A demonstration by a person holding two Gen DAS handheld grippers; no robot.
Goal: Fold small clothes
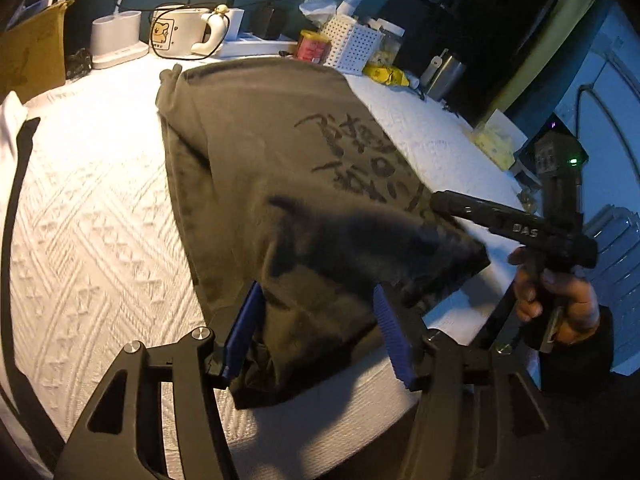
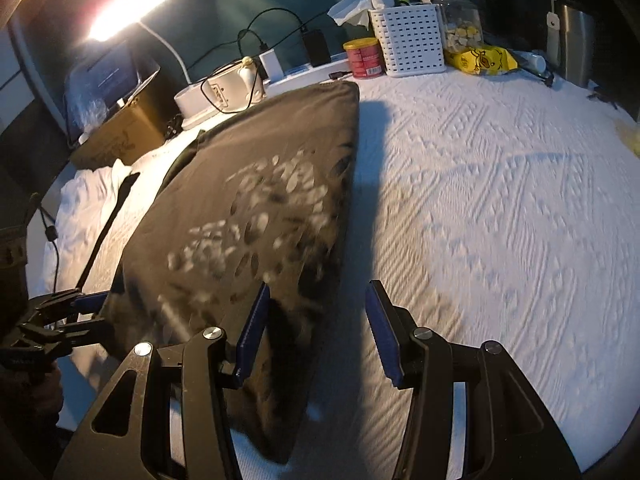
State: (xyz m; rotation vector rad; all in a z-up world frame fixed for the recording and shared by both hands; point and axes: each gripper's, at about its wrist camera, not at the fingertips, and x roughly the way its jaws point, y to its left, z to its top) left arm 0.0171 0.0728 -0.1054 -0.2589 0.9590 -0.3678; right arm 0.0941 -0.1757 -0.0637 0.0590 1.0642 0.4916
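White quilted cover (image 1: 100, 208) under lamp (image 2: 128, 8) glare, clutter along the top edge; dark shirt (image 1: 280, 184) laid mid-frame, partly folded.

Long axis from lower centre up toward the upper-middle clutter, printed face up, far hem near the top; left gripper (image 1: 316, 336) jaws apart, near hem between the pads but unclamped; right gripper (image 2: 316, 336) jaws apart at the shirt's right edge, holding nothing; likely risk: loose near hem slumping or dragging askew if snagged by a pad, spoiling the fold.
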